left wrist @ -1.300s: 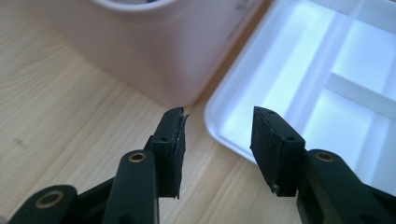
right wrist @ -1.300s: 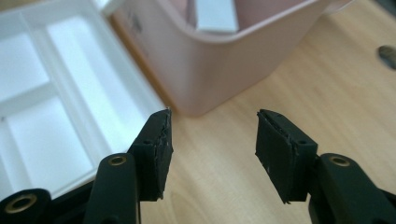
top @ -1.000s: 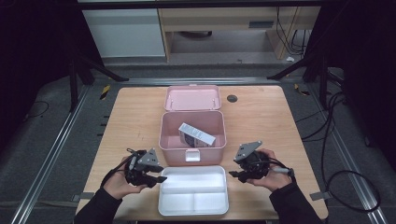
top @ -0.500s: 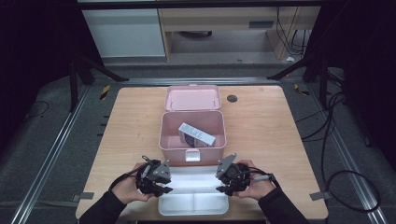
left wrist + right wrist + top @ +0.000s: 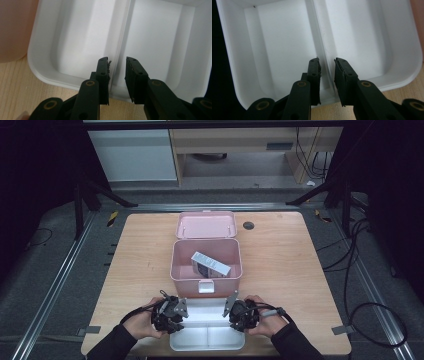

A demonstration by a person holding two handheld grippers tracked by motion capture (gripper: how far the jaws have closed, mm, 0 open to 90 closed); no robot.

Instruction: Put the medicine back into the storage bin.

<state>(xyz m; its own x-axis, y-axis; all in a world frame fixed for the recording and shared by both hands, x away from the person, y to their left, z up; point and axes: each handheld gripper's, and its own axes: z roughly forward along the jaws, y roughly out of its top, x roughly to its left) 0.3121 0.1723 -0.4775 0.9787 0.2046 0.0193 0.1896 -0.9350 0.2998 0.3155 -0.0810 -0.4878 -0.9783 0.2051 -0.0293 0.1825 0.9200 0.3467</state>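
A white two-compartment tray point(image 5: 207, 340) lies at the table's front edge. My left gripper point(image 5: 181, 313) is at its left end and my right gripper point(image 5: 230, 312) at its right end. In the left gripper view the jaws point(image 5: 117, 61) stand narrowly apart, astride the tray's point(image 5: 75, 37) middle divider, and look closed on it. The right gripper point(image 5: 326, 61) holds the same divider of the tray point(image 5: 279, 45) from the other end. Both compartments are bare.
An open pink box point(image 5: 206, 276) stands just behind the tray, its lid point(image 5: 206, 225) laid back and a small grey-white carton point(image 5: 210, 265) lying inside. A black disc point(image 5: 248, 225) sits at the back right. Bare wood lies either side.
Both grippers have come inward from beside the tray onto its two ends and now have their jaws on the divider. The pink box has stayed put.
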